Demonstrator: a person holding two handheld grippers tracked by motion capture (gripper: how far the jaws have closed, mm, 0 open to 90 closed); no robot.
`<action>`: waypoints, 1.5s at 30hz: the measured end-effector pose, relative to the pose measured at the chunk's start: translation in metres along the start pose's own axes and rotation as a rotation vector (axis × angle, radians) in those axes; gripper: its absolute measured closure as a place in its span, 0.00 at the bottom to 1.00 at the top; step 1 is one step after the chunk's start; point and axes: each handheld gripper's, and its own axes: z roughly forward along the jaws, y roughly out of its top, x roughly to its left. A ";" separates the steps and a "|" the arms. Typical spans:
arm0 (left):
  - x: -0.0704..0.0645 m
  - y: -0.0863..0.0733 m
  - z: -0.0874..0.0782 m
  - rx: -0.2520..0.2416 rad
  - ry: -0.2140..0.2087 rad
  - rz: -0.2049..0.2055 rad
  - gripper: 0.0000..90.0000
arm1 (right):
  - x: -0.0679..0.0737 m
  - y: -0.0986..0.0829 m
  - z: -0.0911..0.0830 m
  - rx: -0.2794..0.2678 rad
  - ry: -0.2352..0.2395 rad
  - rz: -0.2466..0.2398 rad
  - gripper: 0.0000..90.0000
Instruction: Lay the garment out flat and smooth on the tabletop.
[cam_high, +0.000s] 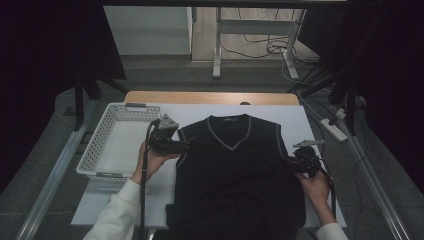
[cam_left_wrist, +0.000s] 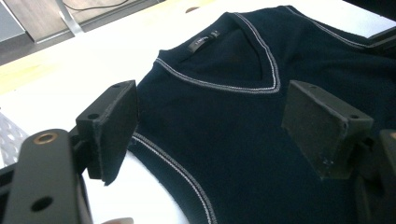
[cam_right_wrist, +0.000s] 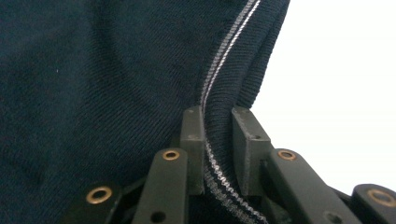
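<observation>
Navy knit vest (cam_high: 235, 170) lies flat on the bench (cam_high: 310, 120), collar away from the person; right claw (cam_right_wrist: 218, 154) pinches its armhole trim, left claw (cam_left_wrist: 210, 126) gapes wide over the opposite armhole.

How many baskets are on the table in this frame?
1. The white perforated basket sits at the table's left edge, beside the left gripper and the dark vest.
</observation>
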 end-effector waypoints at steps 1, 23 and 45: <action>0.000 0.000 0.000 -0.001 -0.001 0.000 0.22 | 0.001 -0.001 -0.001 0.002 -0.012 -0.010 0.85; 0.002 -0.001 -0.001 0.001 -0.001 -0.005 0.22 | 0.004 -0.047 -0.042 0.005 -0.017 0.032 0.86; -0.001 -0.005 0.014 0.054 -0.030 0.008 0.21 | 0.022 -0.022 -0.056 -0.237 0.101 -0.073 0.45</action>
